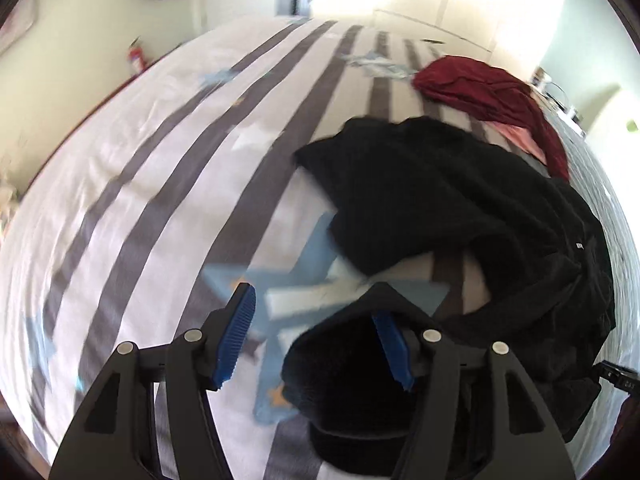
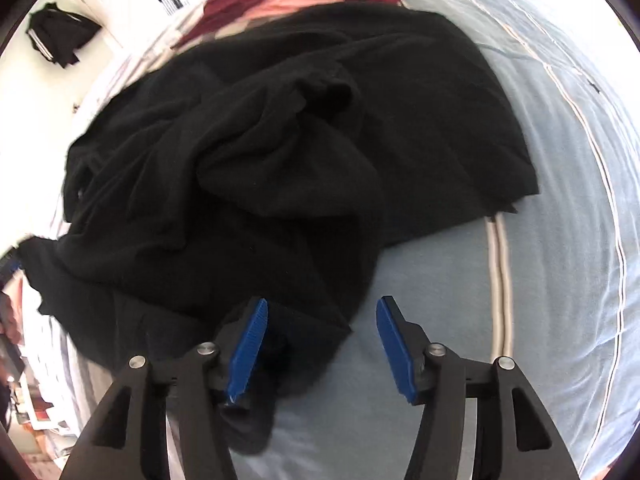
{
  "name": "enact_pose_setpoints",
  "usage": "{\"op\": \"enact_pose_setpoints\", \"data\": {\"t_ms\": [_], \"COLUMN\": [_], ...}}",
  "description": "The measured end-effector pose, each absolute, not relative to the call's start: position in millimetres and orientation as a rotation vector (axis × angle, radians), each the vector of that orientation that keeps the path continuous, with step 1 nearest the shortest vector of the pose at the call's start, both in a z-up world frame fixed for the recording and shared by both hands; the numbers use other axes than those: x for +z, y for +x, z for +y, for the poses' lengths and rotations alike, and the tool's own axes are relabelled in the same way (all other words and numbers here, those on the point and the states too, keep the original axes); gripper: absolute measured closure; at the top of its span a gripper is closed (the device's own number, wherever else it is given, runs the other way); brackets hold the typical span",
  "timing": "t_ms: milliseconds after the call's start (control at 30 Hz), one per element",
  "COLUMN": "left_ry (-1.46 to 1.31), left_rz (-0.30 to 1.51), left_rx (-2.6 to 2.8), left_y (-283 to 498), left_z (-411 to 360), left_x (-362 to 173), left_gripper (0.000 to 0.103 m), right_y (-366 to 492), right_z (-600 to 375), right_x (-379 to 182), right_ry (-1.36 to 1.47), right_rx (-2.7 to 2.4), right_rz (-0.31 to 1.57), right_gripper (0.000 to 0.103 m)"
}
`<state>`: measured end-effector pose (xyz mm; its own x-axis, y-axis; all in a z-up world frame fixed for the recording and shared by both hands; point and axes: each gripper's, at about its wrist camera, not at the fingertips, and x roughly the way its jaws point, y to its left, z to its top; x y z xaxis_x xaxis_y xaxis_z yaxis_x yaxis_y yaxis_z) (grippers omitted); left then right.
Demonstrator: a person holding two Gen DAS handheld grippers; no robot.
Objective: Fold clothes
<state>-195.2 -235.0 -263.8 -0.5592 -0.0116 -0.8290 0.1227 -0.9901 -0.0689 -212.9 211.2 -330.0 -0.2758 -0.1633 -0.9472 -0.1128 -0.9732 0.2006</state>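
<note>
- Bedding with grey stripes and pale blue stars is covering the bed (image 1: 132, 184) under the left camera; on the right side it is turning to plain light blue with thin piping (image 2: 560, 240).
- Nearest, the left hand-held gripper (image 1: 316, 336) is standing with its blue pads spread apart, a fold of the black garment (image 1: 440, 200) lying under its right finger, nothing pinched.
- The right hand-held gripper (image 2: 320, 344) is likewise standing spread, its left pad just over the garment's near edge, its right pad over bare sheet.
- The black garment (image 2: 260, 152) is lying crumpled across the bed just ahead of both.
- Beyond it, dark red clothing (image 1: 480, 88) is sitting bunched, touching the black garment's far edge.
- Farther off, dark clothing (image 2: 56, 36) is hanging by a white wall.
</note>
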Motion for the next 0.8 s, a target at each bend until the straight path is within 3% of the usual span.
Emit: {"op": "enact_pose_setpoints", "data": {"t_ms": [167,267,333,400,433,600,733,800], "left_ry": [1.338,1.314,1.319,1.407,1.462,1.633,1.790,2.050], "left_rz": [0.292,0.440,0.322,0.250,0.242,0.178,0.299,0.412], "left_rx": [-2.735,-2.675,-2.653,-2.620,-2.602,-2.495,-2.463,-2.430], "left_y": [-266,-280,-285,-276,-273,-224,-203,-190], "left_z": [-212,-226,-226,-234,-239,-279,-303,-299], "left_x": [-233,-229,-233,-241,-246,-263,-273,-288], "left_gripper": [0.045,0.036,0.031,0.026,0.026,0.026,0.005,0.003], "right_y": [-218,-214,-213,-213,-212,-205,-191,-186], "right_z": [190,187,188,189,190,196,220,234], "right_x": [-345,-349,-352,-353,-354,-350,-344,-343], "right_ry": [1.946,1.955,1.952,1.944,1.939,1.914,1.934,1.956], "right_rx": [-2.436,-2.417,-2.410,-2.398,-2.390,-2.356,-2.334,-2.330], "right_rz": [-0.268,-0.260,-0.248,-0.225,-0.211,-0.136,-0.104,-0.098], "right_gripper": [0.050,0.050,0.051,0.073,0.092,0.095,0.096,0.097]}}
